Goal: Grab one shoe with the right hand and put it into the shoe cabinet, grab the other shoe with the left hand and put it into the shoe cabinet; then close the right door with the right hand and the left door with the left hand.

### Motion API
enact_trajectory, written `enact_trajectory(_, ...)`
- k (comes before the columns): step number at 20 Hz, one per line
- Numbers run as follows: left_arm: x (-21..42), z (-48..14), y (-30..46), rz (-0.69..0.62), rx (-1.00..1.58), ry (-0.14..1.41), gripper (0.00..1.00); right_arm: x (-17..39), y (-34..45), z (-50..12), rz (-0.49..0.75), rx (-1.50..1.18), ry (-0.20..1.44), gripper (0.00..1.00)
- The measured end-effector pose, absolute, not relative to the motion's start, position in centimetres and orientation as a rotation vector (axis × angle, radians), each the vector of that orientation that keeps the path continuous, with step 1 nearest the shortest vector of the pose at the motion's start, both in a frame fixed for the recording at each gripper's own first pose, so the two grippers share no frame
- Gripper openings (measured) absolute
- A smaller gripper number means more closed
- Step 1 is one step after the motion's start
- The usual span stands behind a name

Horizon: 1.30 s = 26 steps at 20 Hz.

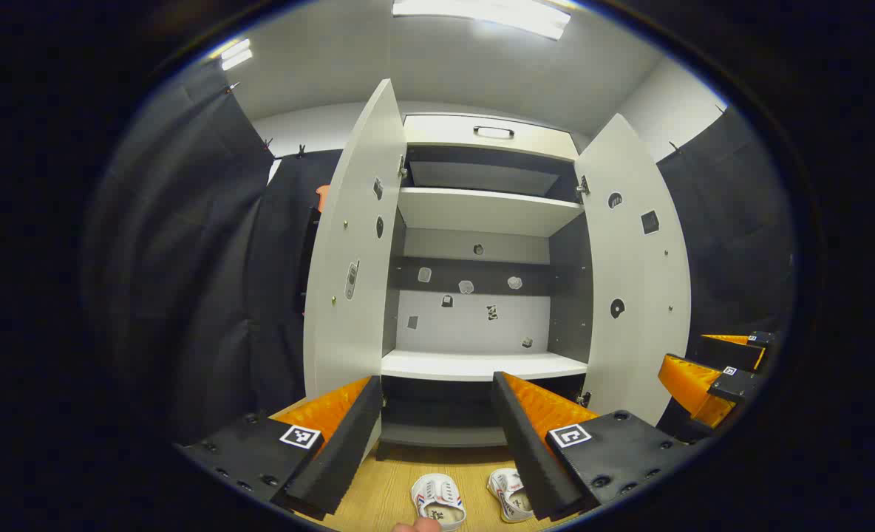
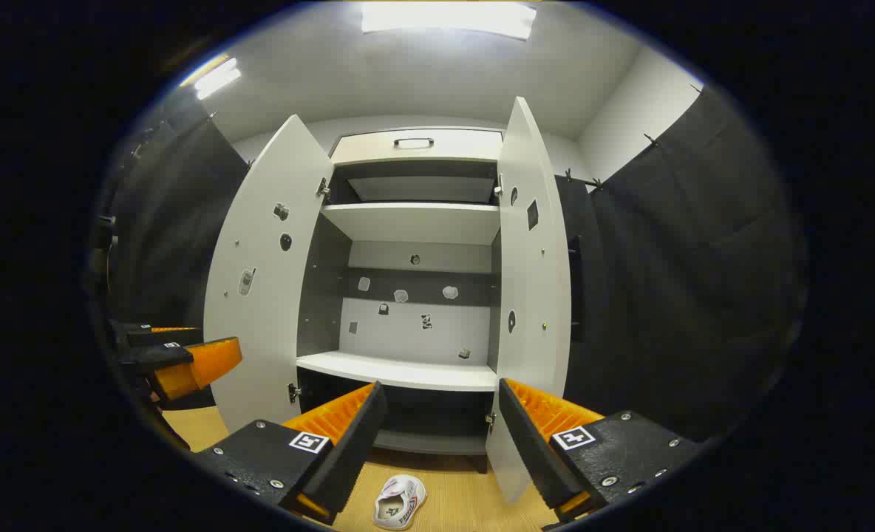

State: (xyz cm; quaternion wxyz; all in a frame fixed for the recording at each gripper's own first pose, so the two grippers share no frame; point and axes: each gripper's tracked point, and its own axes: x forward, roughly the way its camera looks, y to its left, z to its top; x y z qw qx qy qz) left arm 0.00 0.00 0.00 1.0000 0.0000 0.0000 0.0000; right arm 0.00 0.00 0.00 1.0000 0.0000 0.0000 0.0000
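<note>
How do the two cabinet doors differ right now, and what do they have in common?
In the left gripper view, the left door is seen more edge-on, while the right door shows more of its inner face. The left door carries a long pale sticker among its marks; the right door carries a black square and dark round marks. Both are white, open, and hinged to the same shoe cabinet.

Open cabinet (image 1: pixel 482 222), two shoes (image 1: pixel 438 500) on floor (image 1: pixel 386 488), both grippers in frame.

Left gripper (image 1: pixel 437 436) is hanging with fingers spread wide and gripping nothing, facing the cabinet; left door (image 1: pixel 352 251) and right door (image 1: pixel 633 273) are standing open, white shelf (image 1: pixel 482 364) lying bare. Two white shoes are sitting side by side between the fingers, below the cabinet. Right gripper (image 1: pixel 711 369) is showing at right edge, beside the right door.
</note>
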Motion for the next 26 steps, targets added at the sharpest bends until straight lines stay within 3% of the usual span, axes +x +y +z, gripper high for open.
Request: enact_trajectory(26, -0.7, -1.1, -0.4, -0.007, 0.032, 0.032, 0.96, 0.8, -2.3, 0.2, -0.055, 0.034, -0.001, 0.94)
